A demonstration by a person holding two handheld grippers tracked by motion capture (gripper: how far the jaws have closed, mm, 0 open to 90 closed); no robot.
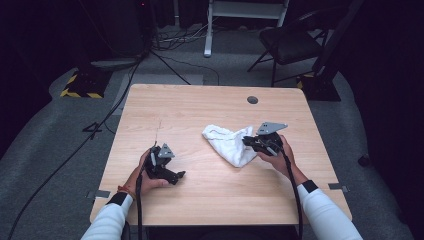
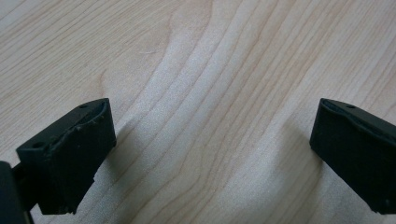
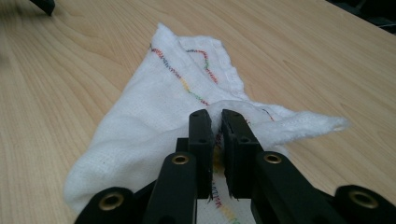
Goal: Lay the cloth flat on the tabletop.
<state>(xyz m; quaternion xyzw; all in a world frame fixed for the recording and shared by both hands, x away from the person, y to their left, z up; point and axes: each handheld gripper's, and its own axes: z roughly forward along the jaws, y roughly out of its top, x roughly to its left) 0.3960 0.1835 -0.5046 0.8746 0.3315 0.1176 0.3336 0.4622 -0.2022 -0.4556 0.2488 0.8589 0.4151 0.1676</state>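
Note:
A white cloth [image 1: 227,141] with coloured stitching lies crumpled on the wooden table [image 1: 200,107], right of centre. My right gripper [image 1: 249,141] is at the cloth's right end, shut on a pinched fold of it. In the right gripper view the cloth [image 3: 154,112] bunches up between the two pads [image 3: 201,125] and stretches away over the wood. My left gripper [image 1: 179,175] rests low on the table at the front left, jaws wide apart. In the left gripper view its fingers [image 2: 79,144] frame bare wood with nothing between them.
A round grommet hole [image 1: 252,99] sits near the table's far edge. Behind the table stand a dark chair [image 1: 290,42] and a white frame [image 1: 240,12], with cables [image 1: 125,95] on the grey floor at the left.

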